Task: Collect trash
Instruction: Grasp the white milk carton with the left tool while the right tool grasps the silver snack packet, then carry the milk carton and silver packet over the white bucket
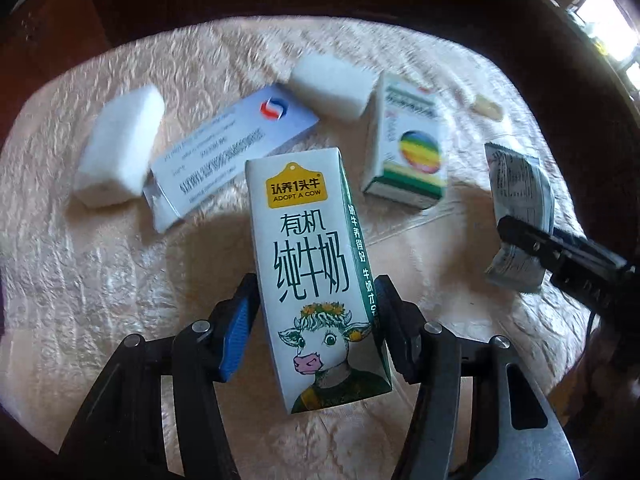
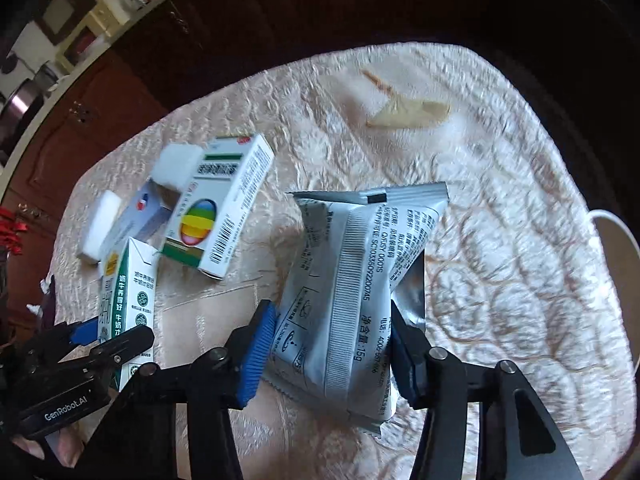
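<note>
- White-green milk carton (image 1: 316, 276), cow printed on it, tilted, clamped in the left tool (image 1: 316, 312).
- Silver snack wrapper (image 2: 352, 284), crumpled, gripped by the right tool (image 2: 332, 340).

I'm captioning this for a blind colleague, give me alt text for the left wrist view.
The left gripper clamps a white milk carton with a cartoon cow above a cream tablecloth. Behind it lie two white foam blocks, a blue-grey box and a rainbow-logo box; the right gripper holds a silver wrapper.
</note>
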`<state>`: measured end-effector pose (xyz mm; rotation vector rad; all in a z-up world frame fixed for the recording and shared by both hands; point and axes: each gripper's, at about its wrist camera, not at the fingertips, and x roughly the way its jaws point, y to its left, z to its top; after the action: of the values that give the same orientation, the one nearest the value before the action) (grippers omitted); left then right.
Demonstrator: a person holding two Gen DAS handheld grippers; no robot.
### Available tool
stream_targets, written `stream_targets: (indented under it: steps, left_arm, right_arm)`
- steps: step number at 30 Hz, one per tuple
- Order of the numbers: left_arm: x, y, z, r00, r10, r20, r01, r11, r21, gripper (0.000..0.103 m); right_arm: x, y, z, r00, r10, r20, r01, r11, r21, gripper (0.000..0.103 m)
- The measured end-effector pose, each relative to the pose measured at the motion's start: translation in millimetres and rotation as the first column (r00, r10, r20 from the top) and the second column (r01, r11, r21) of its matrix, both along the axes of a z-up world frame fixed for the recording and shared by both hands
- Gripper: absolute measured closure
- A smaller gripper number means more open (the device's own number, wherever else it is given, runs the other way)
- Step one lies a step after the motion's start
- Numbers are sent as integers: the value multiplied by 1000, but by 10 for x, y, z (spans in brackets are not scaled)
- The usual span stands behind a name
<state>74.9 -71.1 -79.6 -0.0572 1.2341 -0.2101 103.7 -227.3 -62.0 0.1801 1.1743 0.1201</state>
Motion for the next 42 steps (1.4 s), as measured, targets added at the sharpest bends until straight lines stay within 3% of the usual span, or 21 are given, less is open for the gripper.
stream_targets:
  steps: [6, 13, 26, 42]
  left_arm:
    - [-133, -155, 344, 996, -65, 59, 66, 997, -27, 47]
    - [-132, -707, 513, 985, -155, 82, 159, 986, -45, 47]
    - [-115, -1975, 691, 941, -311, 134, 318, 948, -30, 48]
    - [-213, -3177, 796, 875, -451, 176, 457, 889, 5, 49]
  right_arm:
    - [-175, -134, 320, 998, 58, 39, -58, 998, 12, 55]
    - [-342, -502, 495, 998, 16, 60, -16, 1000, 11, 55]
    - [-759, -1595, 801, 979, -176, 104, 180, 983, -29, 55]
    - [-1337, -2648, 896, 900, -417, 125, 422, 906, -17, 55]
